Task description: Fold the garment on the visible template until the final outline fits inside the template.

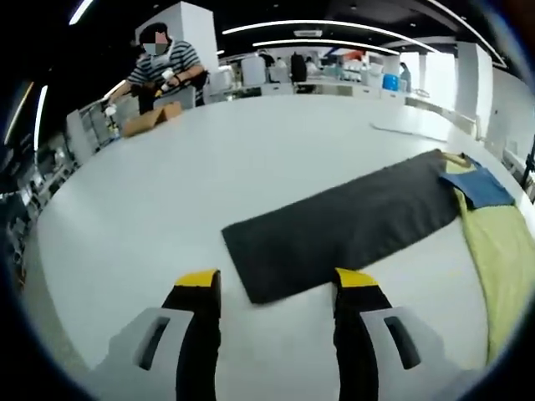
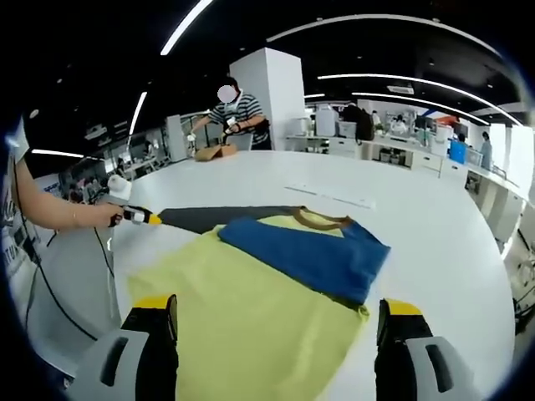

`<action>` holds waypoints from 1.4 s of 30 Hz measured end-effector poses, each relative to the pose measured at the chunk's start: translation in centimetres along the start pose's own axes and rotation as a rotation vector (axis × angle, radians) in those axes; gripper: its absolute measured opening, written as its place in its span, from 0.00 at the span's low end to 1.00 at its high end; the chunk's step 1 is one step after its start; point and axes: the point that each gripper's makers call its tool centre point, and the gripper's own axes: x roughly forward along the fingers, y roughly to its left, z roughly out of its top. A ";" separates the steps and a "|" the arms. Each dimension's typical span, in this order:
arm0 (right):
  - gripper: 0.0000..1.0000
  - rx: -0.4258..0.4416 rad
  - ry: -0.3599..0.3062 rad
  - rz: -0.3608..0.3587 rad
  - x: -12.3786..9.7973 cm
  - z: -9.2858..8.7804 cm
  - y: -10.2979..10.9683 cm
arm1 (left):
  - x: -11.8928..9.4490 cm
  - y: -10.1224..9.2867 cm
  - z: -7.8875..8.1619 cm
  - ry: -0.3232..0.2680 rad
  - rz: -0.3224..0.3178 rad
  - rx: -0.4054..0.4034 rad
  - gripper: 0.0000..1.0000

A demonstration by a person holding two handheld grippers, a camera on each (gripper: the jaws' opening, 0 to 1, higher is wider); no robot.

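Here, tools: left tool point(image 1: 277, 284) and right tool point(image 2: 278, 311) both gape, empty.
Garment: yellow-blue garment point(image 2: 276, 292) flat on dark template point(image 1: 343, 221), mid-tabletop point(image 1: 209, 167).

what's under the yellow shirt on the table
A dark grey mat, probably the template, sticks out from under the yellow shirt at its far edge. How far it runs beneath is covered. A blue sleeve lies folded on top.
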 end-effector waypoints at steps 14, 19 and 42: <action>0.97 0.019 0.020 -0.055 -0.7 -1.4 -0.3 | 0.3 0.5 0.0 -0.037 0.008 -0.170 0.19; 0.96 0.021 0.030 -0.069 -0.8 -2.0 -0.4 | 0.3 1.4 -0.2 -0.018 0.042 -0.210 0.08; 0.96 0.010 0.034 -0.090 -1.1 -1.9 -0.8 | 0.0 2.0 2.9 -0.053 0.001 -0.214 0.00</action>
